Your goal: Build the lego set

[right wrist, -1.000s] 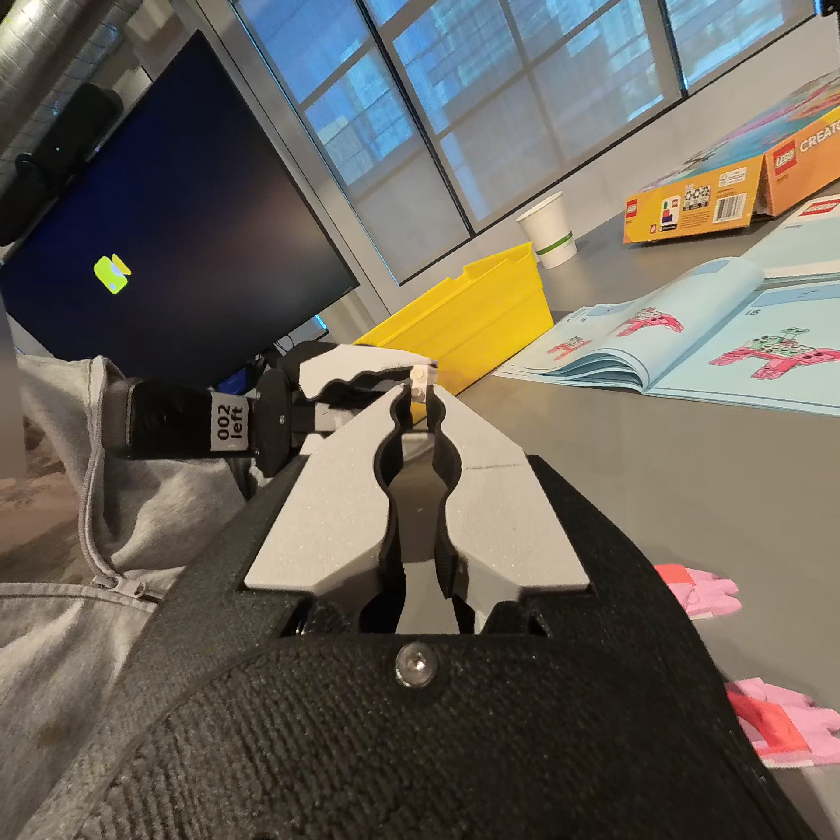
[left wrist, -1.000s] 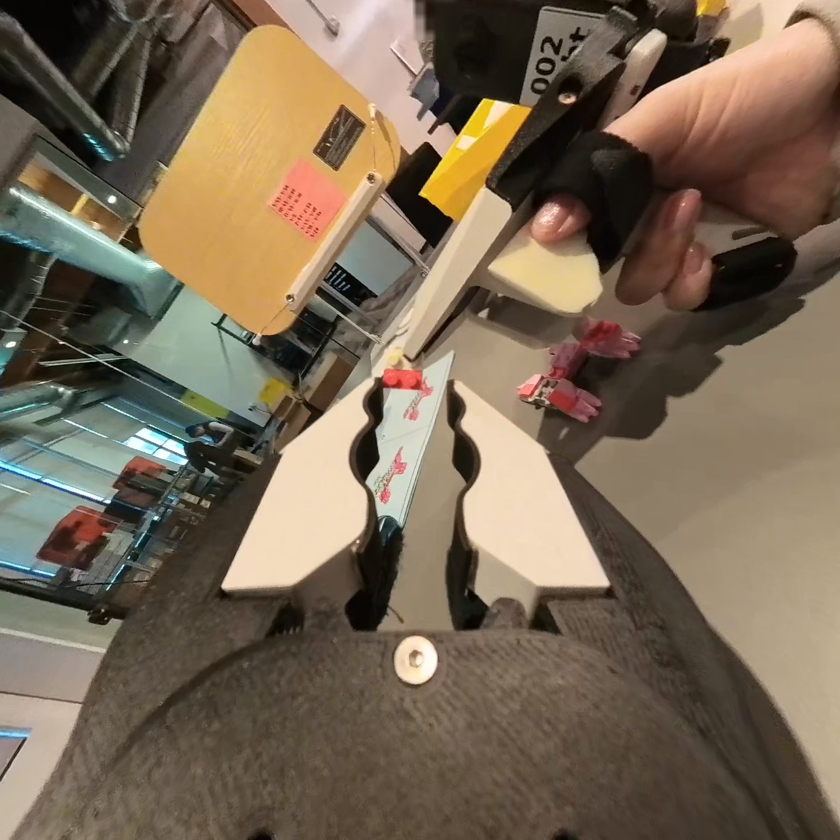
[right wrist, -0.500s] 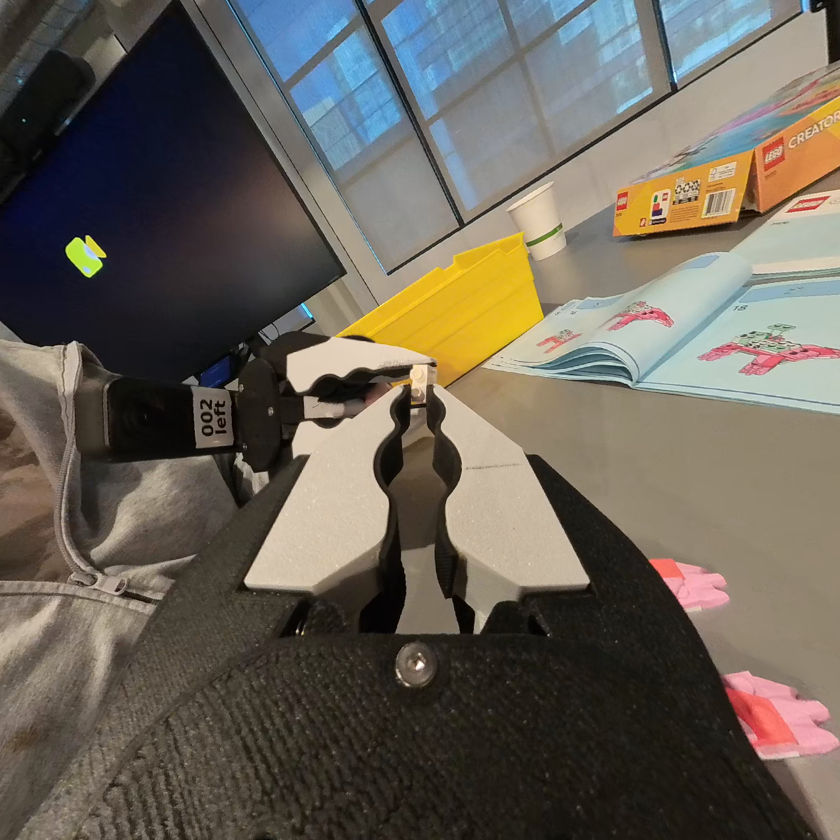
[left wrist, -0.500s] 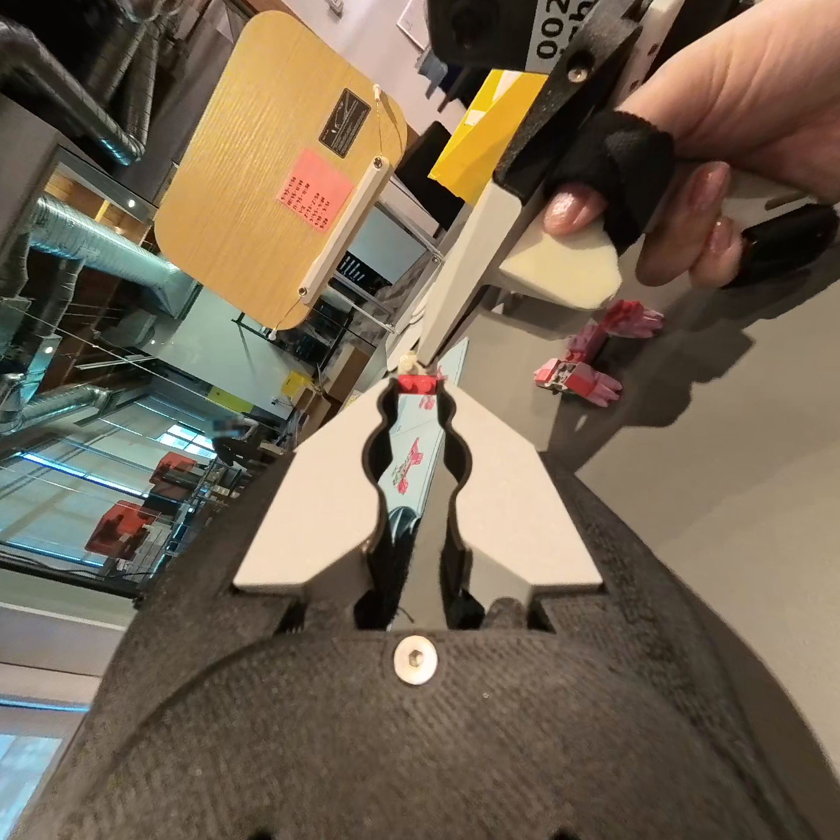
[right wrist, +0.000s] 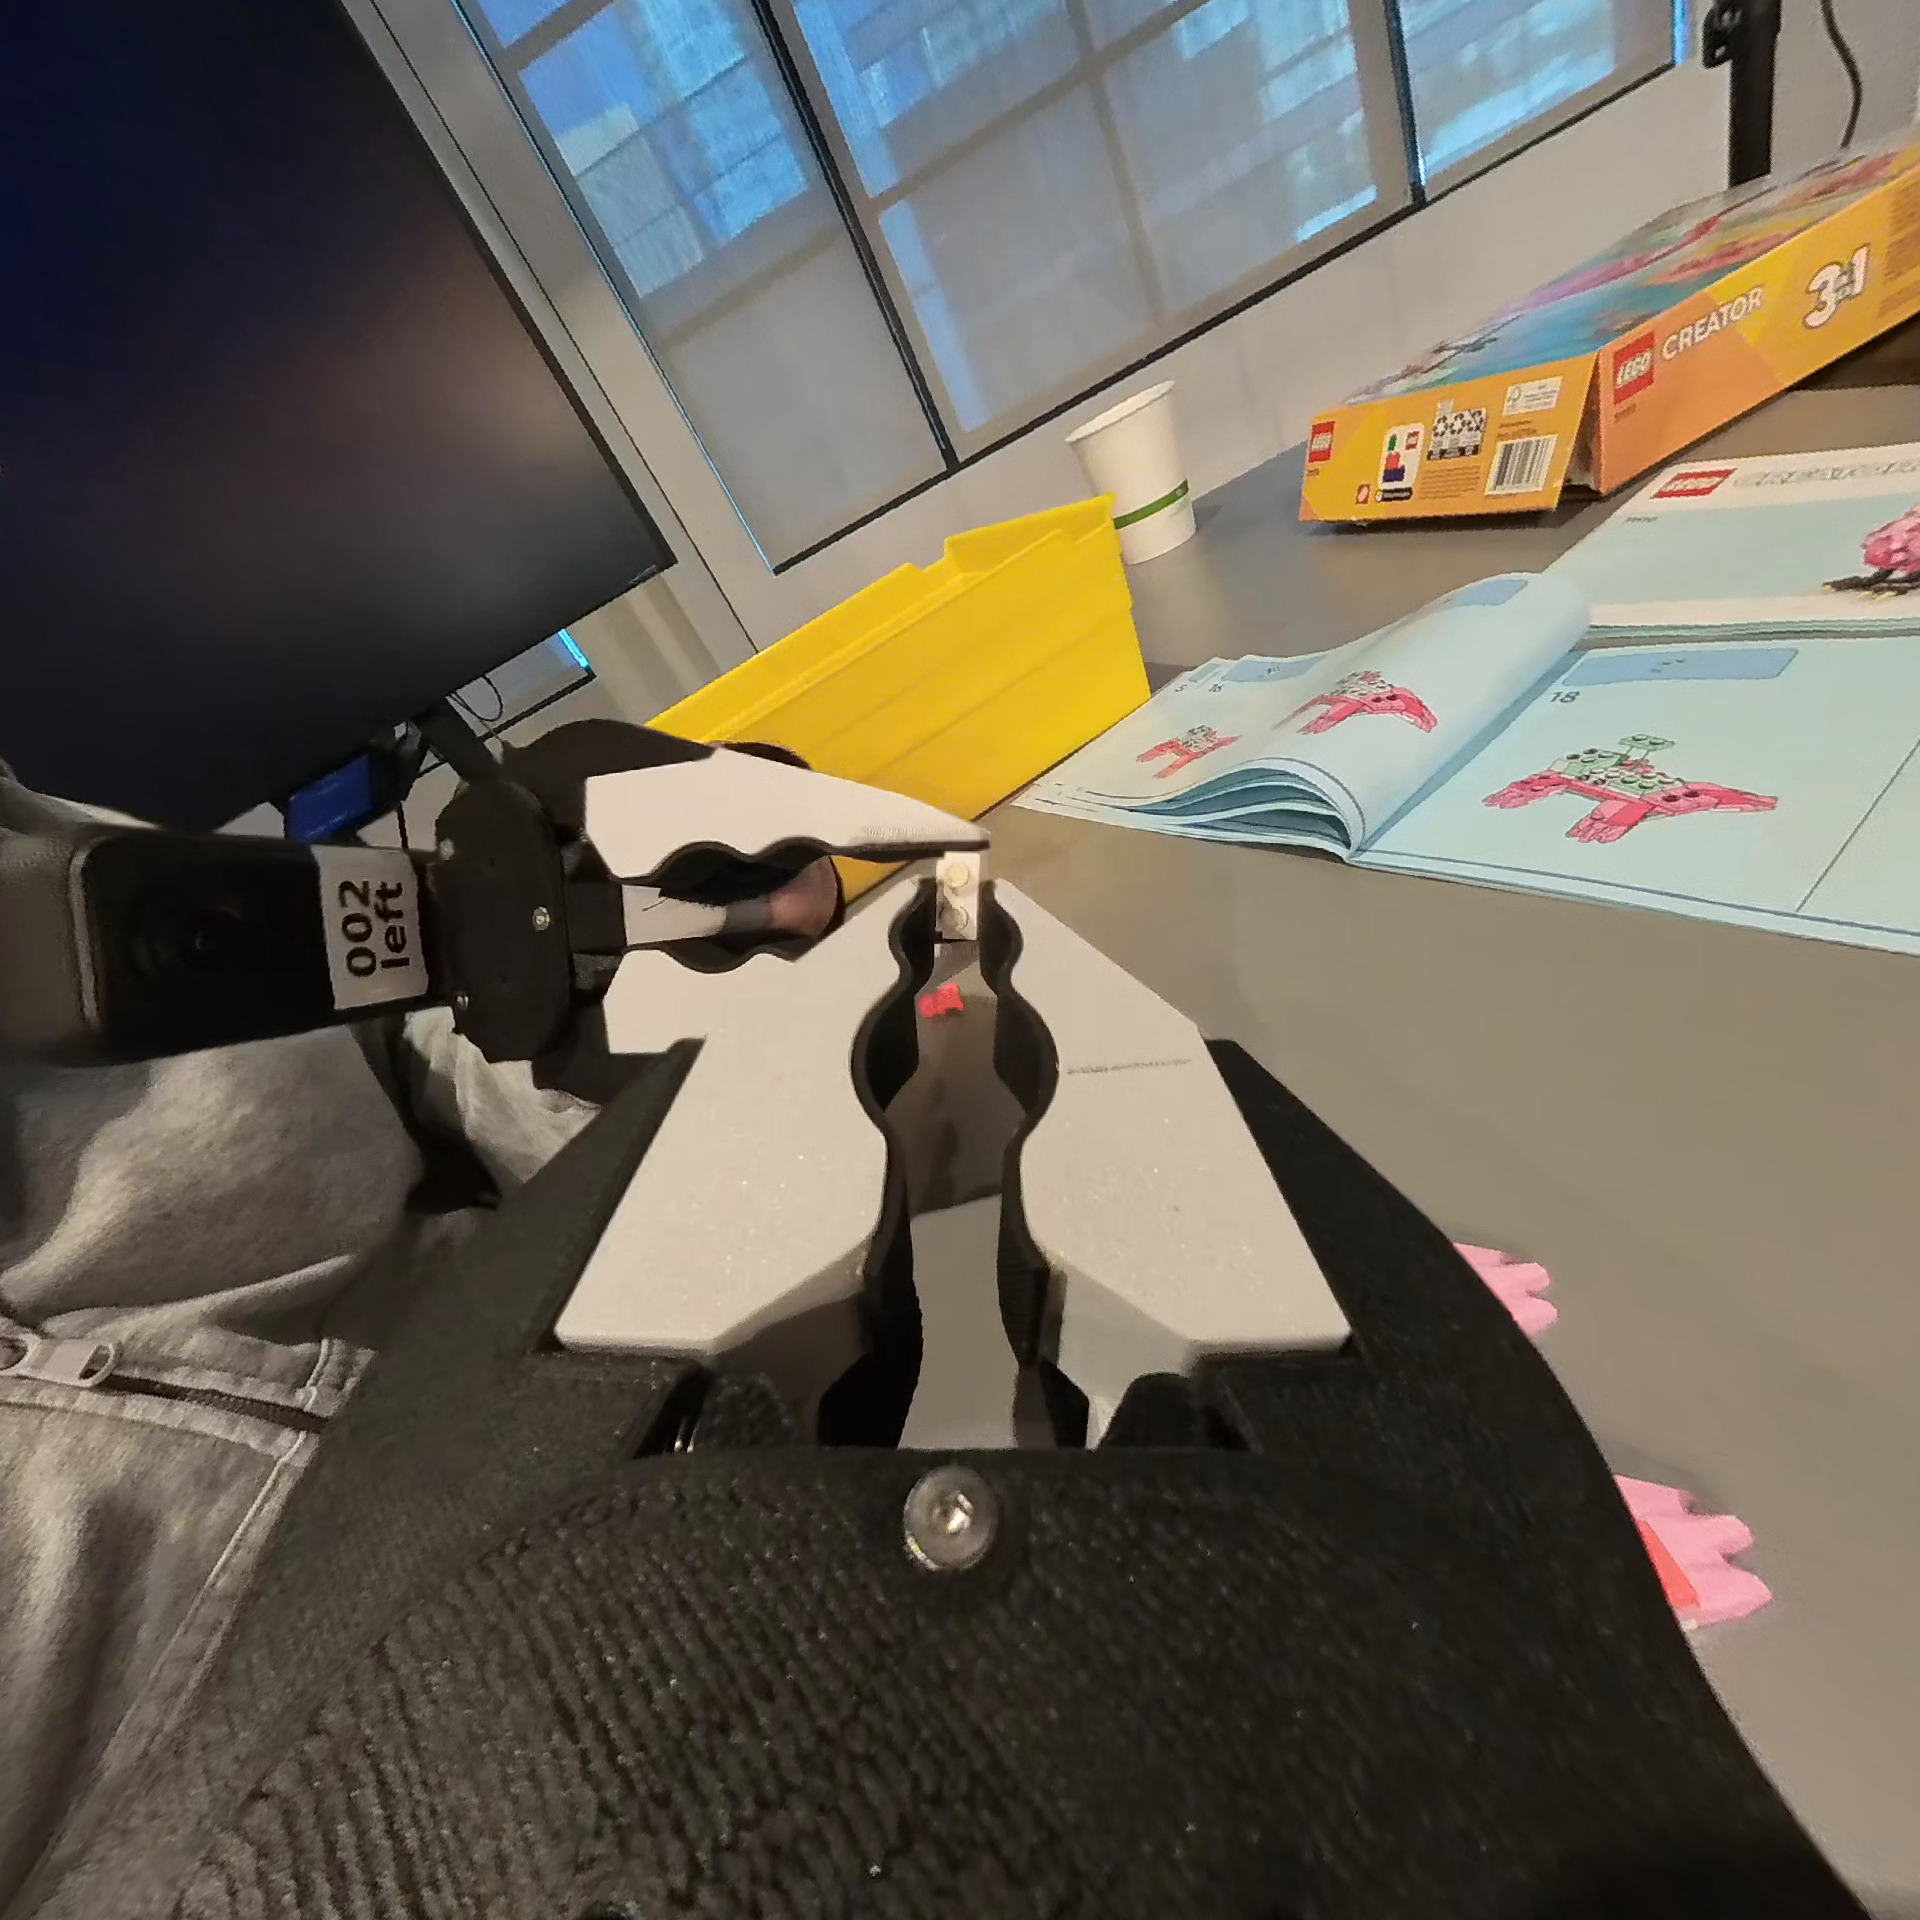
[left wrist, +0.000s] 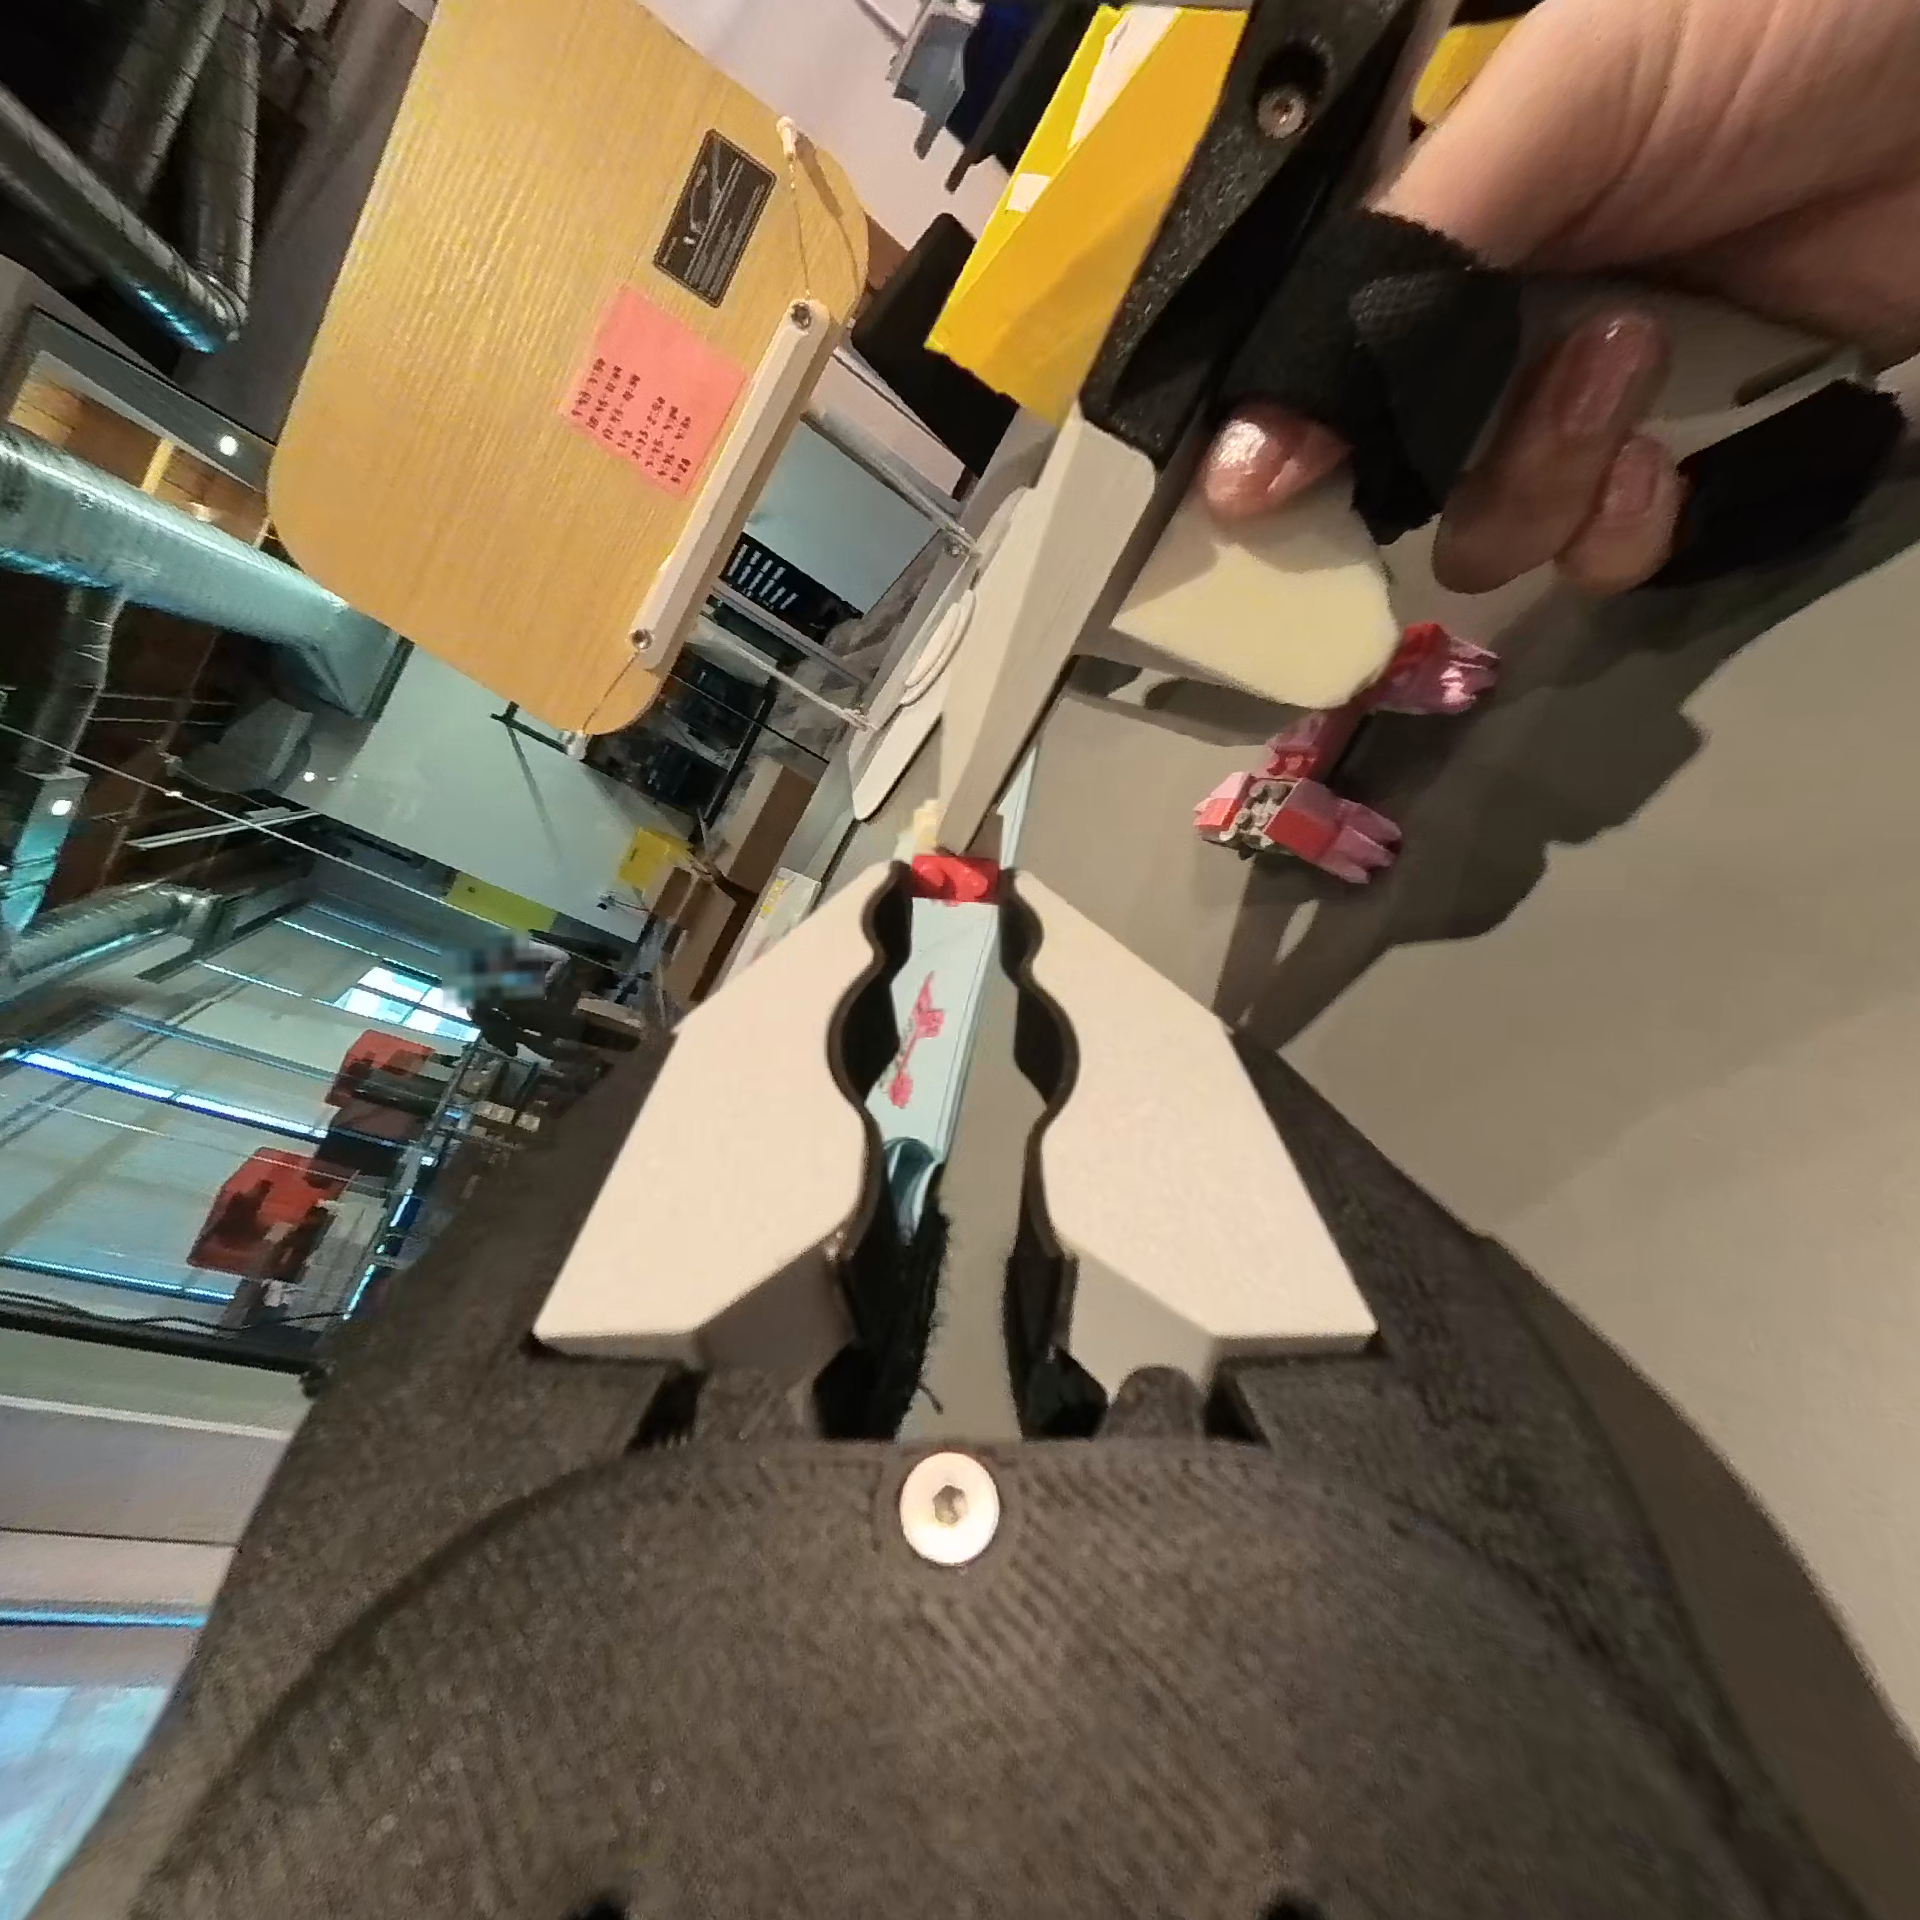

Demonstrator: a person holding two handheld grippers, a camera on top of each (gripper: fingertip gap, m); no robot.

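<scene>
My left gripper [left wrist: 954, 896] is shut on a small red brick [left wrist: 951, 876] at its fingertips, held in the air. My right gripper [right wrist: 958, 930] is shut on a small white studded piece [right wrist: 956, 896]. In the left wrist view the right gripper [left wrist: 971, 816] comes down from the upper right, and its white piece [left wrist: 927, 821] sits just above the red brick, touching or nearly so. In the right wrist view the left gripper [right wrist: 971, 837] reaches in from the left, tips right over the white piece. A small red bit [right wrist: 940, 1003] shows lower in the gap between my right fingers.
Two pink built sections [left wrist: 1299, 821] [left wrist: 1444, 665] lie on the grey table [right wrist: 1455, 1091]; they also show at the right edge [right wrist: 1507, 1283] [right wrist: 1694, 1558]. An open instruction booklet [right wrist: 1558, 769], yellow bin [right wrist: 935, 665], paper cup [right wrist: 1138, 483], set box [right wrist: 1610, 364] and monitor [right wrist: 260, 416] stand behind. My left and right fingertips are right by each other.
The two grippers have closed in on each other. The white piece has come down onto or right against the red brick. Both grippers stay shut on their pieces.
</scene>
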